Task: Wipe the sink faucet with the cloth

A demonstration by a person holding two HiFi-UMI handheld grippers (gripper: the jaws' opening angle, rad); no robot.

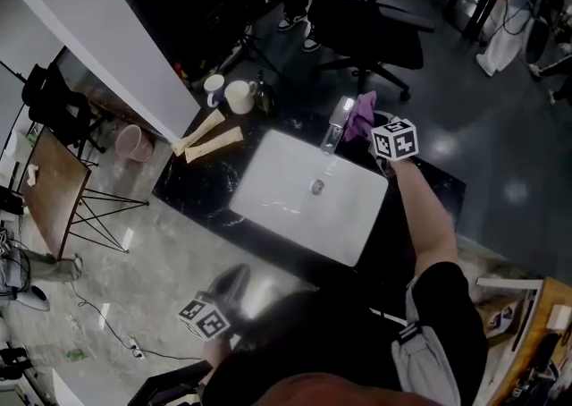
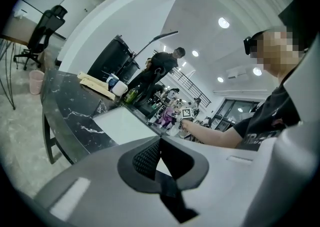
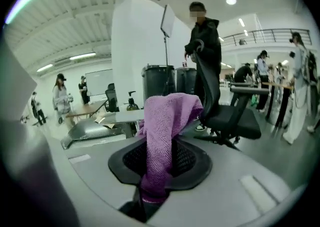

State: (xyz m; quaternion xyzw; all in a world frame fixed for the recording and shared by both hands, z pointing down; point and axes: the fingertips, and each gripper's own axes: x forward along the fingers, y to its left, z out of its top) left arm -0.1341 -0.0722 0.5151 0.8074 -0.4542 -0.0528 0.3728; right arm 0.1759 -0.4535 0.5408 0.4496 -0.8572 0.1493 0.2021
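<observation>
Closest to me, the left gripper (image 2: 160, 157) hangs low at the near edge of the black counter (image 1: 192, 185), jaws pressed fully together with nothing between them, well apart from the work.

Moving out across the white sink (image 1: 277, 172): the basin is bare.

Now the far rim, and here's the action. The right gripper (image 3: 157, 163) has its jaws partly apart and clamped on the purple cloth (image 3: 167, 116), pinching a fold so the loose bulk bunches up ahead of the tips. The cloth sits just beside the chrome faucet (image 1: 338, 125), on its right in the head view (whether it's actually touching the metal, I can't tell).

I'd judge the cloth light, soft and limp, a terry weave that drapes and grips. It needs that bunched end pushed against the spout, with the grip kept low on the fold so it doesn't slip free. The faucet itself looks rigid, fixed and slick, so it won't give.

Beyond that: two mugs (image 1: 229, 93) on the counter's far corner.
</observation>
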